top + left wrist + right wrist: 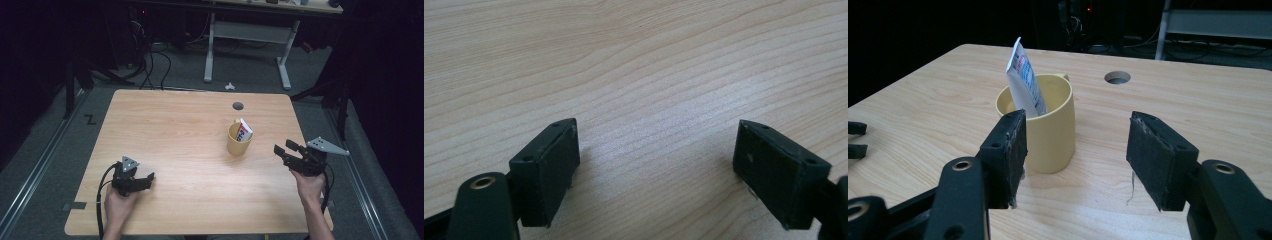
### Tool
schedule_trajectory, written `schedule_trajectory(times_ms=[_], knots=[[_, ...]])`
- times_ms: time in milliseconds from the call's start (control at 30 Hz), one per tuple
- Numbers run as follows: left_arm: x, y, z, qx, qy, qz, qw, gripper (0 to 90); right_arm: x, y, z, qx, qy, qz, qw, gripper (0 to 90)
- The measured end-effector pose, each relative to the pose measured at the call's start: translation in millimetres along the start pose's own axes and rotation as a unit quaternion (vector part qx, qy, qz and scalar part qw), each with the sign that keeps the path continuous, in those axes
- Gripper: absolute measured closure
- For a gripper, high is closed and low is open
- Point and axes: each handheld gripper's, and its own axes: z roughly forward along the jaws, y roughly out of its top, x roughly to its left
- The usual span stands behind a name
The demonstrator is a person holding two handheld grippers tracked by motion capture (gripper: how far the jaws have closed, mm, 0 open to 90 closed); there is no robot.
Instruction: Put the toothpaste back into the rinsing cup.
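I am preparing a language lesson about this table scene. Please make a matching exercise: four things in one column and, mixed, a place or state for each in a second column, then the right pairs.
Things:
1. yellow mug
2. tube
3. left gripper
4. right gripper

Places or states:
A. open, low over bare wood near the table's left front
B. stands inside another thing, tilted
C. open, pointed at the mug from the right
D. upright on the table, right of the middle

Pairs: 1-D, 2-B, 3-A, 4-C
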Motion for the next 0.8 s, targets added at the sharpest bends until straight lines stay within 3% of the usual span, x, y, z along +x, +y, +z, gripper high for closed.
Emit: schedule_trajectory(times_ms=[333,800], knots=[[0.0,0.0,0.0,0.0,0.0,0.0,1.0,19.2,-3.7,-11.2,-4.8,-0.001,-0.005,0.01,0.9999,41.7],[0.0,0.0,0.0,0.0,0.0,0.0,1.0,19.2,-8.6,-34.0,3.2,0.025,-0.021,0.021,0.9993,42.1]])
